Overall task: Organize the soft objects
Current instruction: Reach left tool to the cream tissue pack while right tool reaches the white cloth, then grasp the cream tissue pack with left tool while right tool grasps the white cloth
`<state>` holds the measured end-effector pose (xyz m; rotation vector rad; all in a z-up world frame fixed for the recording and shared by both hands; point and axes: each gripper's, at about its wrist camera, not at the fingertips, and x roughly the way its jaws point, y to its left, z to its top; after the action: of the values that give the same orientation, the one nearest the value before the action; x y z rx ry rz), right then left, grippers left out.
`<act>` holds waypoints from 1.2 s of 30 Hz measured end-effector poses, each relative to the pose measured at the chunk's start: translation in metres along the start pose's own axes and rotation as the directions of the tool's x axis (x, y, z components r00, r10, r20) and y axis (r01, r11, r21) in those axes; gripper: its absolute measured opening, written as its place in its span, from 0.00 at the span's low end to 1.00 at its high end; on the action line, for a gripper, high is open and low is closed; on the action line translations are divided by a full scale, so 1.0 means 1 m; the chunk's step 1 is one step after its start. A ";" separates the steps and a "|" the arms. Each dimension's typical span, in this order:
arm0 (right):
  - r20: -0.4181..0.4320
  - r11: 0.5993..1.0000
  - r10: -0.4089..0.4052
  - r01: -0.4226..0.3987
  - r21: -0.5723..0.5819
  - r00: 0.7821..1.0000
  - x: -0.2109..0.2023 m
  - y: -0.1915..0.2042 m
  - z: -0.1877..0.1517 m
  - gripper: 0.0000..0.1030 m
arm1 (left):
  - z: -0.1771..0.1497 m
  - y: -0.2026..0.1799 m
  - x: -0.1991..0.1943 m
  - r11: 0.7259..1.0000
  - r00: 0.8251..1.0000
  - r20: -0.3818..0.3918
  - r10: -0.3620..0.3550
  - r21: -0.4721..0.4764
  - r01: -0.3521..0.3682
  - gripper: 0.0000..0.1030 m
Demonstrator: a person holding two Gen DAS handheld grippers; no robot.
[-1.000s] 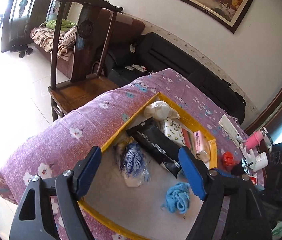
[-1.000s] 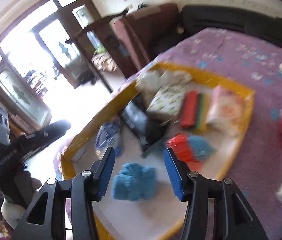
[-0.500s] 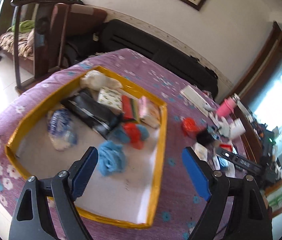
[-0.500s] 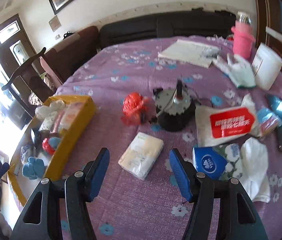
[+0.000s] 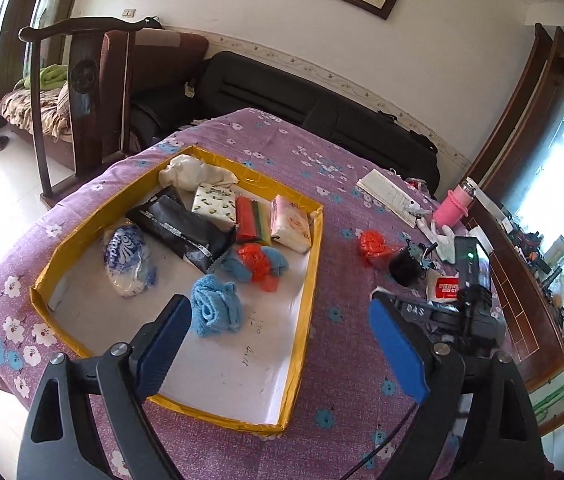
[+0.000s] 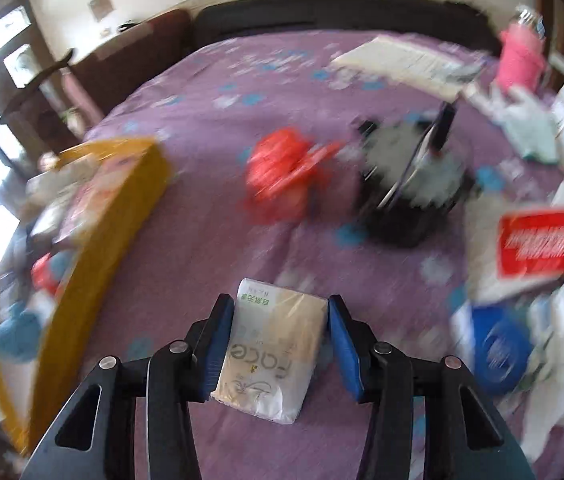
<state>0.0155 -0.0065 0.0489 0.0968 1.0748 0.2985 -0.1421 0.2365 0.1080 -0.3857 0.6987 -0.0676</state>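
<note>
Overhead, the left gripper [image 5: 279, 344] hangs above the near edge of the yellow tray [image 5: 314, 256], its jaws spread wide and just now opening further, with nothing between them. The tray sits on a purple flowered cloth [image 5: 346, 168] that covers the table. In the tray: a blue towel [image 5: 215, 310] at 6 o'clock, a blue-and-white packet [image 5: 127, 258] at 9, a black pouch [image 5: 181, 230] in the middle, and a white cloth [image 5: 195, 172] at 12. Off the tray toward 3 o'clock lies a red bag [image 5: 372, 244] beside a black round device [image 5: 404, 268].

In the right wrist view, the right gripper [image 6: 279, 340] straddles a pale tissue pack [image 6: 275, 346] lying on the cloth [image 6: 201, 120]; its jaws have just been closing, and both pads appear to touch the pack's sides. The view is motion-blurred.

Room: a dark sofa [image 5: 322, 116] along the white wall at 12, and a wooden chair [image 5: 81, 92] at 10.
</note>
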 end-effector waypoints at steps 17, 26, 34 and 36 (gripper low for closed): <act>0.215 0.981 -0.084 0.044 0.187 0.973 -0.126 -0.148 -0.065 0.68 | -0.052 -0.090 0.091 0.973 0.954 -0.292 -0.068 0.192 0.129 0.87; 0.135 0.973 -0.167 0.140 0.186 0.977 -0.099 -0.184 -0.066 0.68 | -0.074 -0.135 0.142 0.931 0.940 -0.337 0.055 0.358 0.074 0.87; 0.102 0.963 -0.261 0.252 0.095 0.960 -0.065 -0.177 -0.049 0.40 | -0.074 -0.138 0.146 0.909 0.951 -0.300 0.081 0.412 0.053 0.46; 0.108 0.967 -0.243 0.232 0.104 0.964 -0.065 -0.180 -0.052 0.28 | -0.070 -0.130 0.142 0.929 0.948 -0.316 0.035 0.359 0.085 0.46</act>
<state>-0.0238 -0.2007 0.0398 0.0654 0.9692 0.0265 -0.0688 0.0662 0.0200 -0.0180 0.9789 -0.2879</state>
